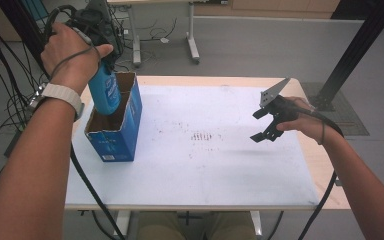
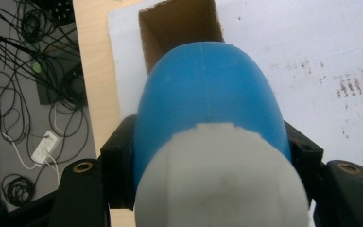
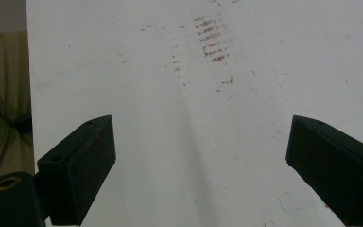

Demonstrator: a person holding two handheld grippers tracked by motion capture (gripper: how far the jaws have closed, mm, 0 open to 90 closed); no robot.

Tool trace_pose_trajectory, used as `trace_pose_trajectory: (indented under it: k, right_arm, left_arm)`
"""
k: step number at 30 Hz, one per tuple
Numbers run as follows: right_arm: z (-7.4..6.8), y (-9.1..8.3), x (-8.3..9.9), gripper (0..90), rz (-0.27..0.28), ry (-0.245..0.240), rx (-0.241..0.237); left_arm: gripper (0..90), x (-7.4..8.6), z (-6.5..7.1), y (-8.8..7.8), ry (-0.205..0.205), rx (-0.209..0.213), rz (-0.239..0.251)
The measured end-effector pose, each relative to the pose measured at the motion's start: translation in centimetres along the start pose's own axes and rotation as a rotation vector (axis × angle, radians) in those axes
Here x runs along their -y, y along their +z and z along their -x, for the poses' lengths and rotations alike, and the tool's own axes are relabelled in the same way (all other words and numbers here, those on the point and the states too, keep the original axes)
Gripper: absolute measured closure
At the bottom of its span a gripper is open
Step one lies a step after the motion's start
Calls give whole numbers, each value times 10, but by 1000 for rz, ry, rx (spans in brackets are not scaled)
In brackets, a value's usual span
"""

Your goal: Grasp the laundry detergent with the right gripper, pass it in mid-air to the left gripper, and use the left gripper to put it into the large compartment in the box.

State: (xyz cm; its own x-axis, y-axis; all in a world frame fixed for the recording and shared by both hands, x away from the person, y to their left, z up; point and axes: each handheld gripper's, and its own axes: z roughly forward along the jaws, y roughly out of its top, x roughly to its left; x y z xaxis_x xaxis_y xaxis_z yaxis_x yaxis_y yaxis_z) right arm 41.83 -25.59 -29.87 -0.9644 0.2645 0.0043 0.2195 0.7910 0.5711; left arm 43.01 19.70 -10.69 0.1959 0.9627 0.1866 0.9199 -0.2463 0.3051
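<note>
A blue bottle (image 1: 104, 90) with a white cap (image 2: 222, 177) hangs upright, its lower end inside the open top of a blue cardboard box (image 1: 116, 132) at the table's left. My left gripper (image 1: 96, 42) is shut on the bottle's upper part, jaws pressing both sides of the blue body (image 2: 208, 99). The box's brown inside (image 2: 179, 28) shows straight below the bottle. My right gripper (image 1: 263, 125) hovers over the right half of the white mat (image 1: 205, 160), open, nothing between its fingers (image 3: 78, 170).
The mat has brownish smudges (image 1: 201, 136) in its middle. Bare wood of the table (image 1: 325, 170) shows along the right and left edges. Cables (image 2: 28, 85) lie on the floor left of the table; desk legs (image 1: 192, 47) stand beyond it.
</note>
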Motion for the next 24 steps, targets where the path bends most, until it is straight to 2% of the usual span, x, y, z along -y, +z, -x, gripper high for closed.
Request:
trace_pose_trajectory:
  k: [11,24]
  right_arm:
    - [0,1,1,89,-5,7,-2]
    - [0,2,4,89,-9,17,-2]
  left_arm:
    - [374,4,-3,17,-16,6,-4]
    - [374,7,-1,33,-14,9,-1]
